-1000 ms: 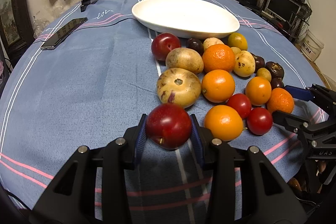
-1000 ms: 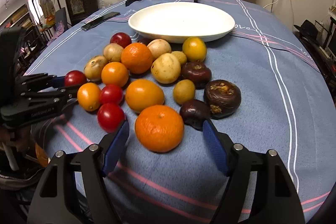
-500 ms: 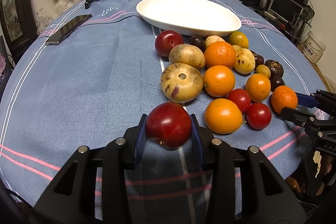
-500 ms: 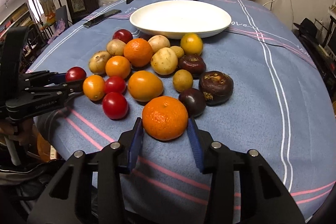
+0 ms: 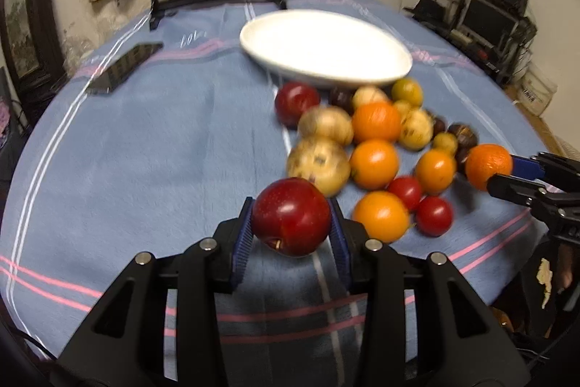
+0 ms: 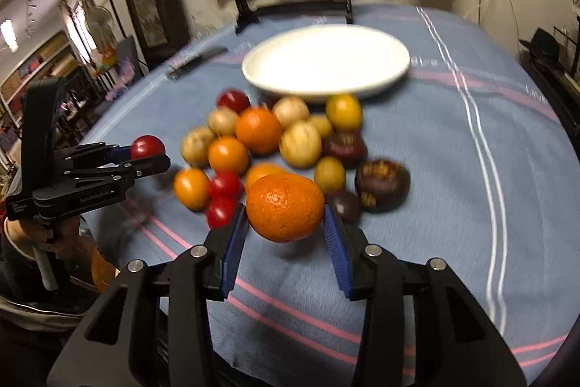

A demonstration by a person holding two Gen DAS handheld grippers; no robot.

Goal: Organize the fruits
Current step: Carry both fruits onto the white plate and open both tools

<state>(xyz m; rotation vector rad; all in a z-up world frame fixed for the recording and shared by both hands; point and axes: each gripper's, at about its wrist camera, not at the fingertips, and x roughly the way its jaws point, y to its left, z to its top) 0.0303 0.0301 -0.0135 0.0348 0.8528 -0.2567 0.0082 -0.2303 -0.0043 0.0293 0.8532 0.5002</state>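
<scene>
A dark red plum (image 5: 291, 215) is clamped between the blue pads of the left gripper (image 5: 291, 231), clear of the blue striped tablecloth (image 5: 152, 147). The plum is nearly round, so no long axis can be made out; its stem pit is turned downward and toward the camera. In the right wrist view the same plum (image 6: 147, 147) is seen at the tips of the left gripper (image 6: 145, 155), above the near left edge of the table.

An orange (image 6: 285, 208) is clamped between the blue pads of the right gripper (image 6: 285, 227) and is held above the cloth, with a soft shadow under it. It is slightly flattened, its wider axis lying across from pad to pad, and its dimpled end is turned up toward the camera. In the left wrist view this orange (image 5: 488, 166) is seen at the tips of the right gripper (image 5: 507, 175), toward the right edge of the table.

The remaining fruit is gathered in a heap (image 6: 290, 140) near the middle of the table, just in front of an oval white dish (image 6: 326, 62), whose long axis runs across the table. Oranges, small red fruits, pale yellow-brown fruits and dark purple ones are found in it, many touching. A dark phone (image 5: 123, 68) lies near the far left edge of the table, well apart from the fruit. The background is blurred.
</scene>
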